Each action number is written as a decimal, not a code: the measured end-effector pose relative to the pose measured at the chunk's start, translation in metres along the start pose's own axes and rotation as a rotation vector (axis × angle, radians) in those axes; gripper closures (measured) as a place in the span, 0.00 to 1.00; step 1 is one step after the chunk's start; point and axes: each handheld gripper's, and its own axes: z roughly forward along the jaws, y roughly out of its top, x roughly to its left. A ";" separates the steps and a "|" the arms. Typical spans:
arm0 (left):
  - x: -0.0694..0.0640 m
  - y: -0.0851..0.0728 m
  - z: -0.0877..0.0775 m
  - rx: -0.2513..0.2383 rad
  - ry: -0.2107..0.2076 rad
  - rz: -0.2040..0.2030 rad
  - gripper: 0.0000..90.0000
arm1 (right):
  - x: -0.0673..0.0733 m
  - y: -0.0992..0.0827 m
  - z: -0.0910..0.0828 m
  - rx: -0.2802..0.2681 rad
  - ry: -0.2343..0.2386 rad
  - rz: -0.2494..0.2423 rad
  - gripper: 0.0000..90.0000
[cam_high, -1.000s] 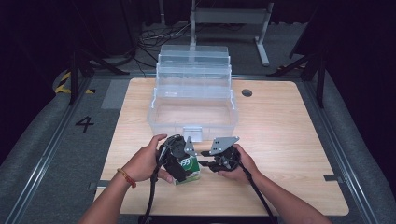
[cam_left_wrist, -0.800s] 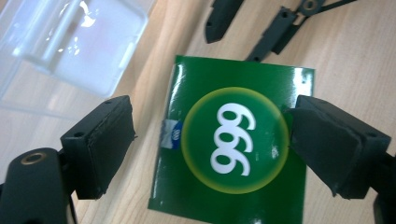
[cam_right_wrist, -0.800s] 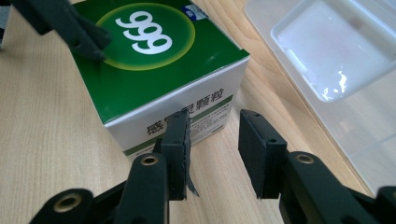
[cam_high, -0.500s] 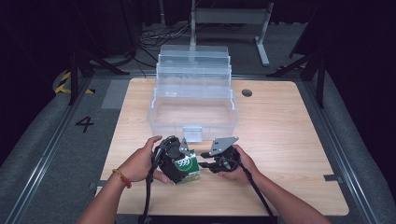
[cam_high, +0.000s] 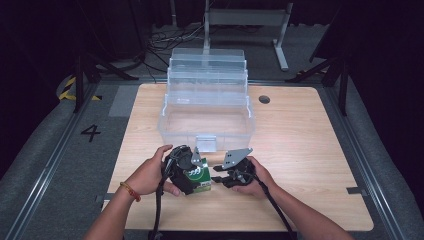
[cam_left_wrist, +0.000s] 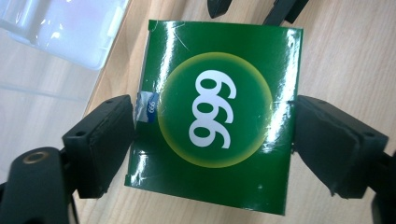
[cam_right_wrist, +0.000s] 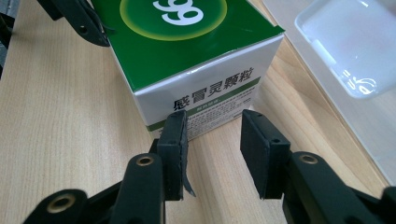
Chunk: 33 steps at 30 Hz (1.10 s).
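While my left gripper (cam_left_wrist: 212, 140) pinches the box (cam_left_wrist: 215, 116) by its sides, my right gripper (cam_right_wrist: 212, 154) waits spread, the box's end face just ahead.

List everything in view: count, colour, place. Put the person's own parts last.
Box: one, green top with white "999", white side with printed text; on the table's near edge, between the left gripper's jaws.
Storage bin: one, clear plastic, tiered lid open; middle to far side of the table.
Table: one, light wood, with a round hole near the far right corner.
Floor marking "4": one, black, left of the table.
Left gripper: one, black, pads against the box's two sides.
Right gripper: one, black, jaws apart just short of the box's white side.
Hands: two, left hand, right hand.
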 end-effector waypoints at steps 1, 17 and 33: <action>-0.001 0.000 0.001 0.002 0.013 0.006 0.14 | 0.000 0.000 0.000 0.003 0.006 0.002 0.69; 0.004 -0.007 0.007 -0.024 0.070 -0.006 0.11 | 0.003 -0.001 0.006 0.023 0.025 -0.010 0.67; 0.012 -0.009 -0.002 -0.044 0.035 -0.020 0.19 | 0.004 -0.003 0.008 0.029 0.050 -0.014 0.65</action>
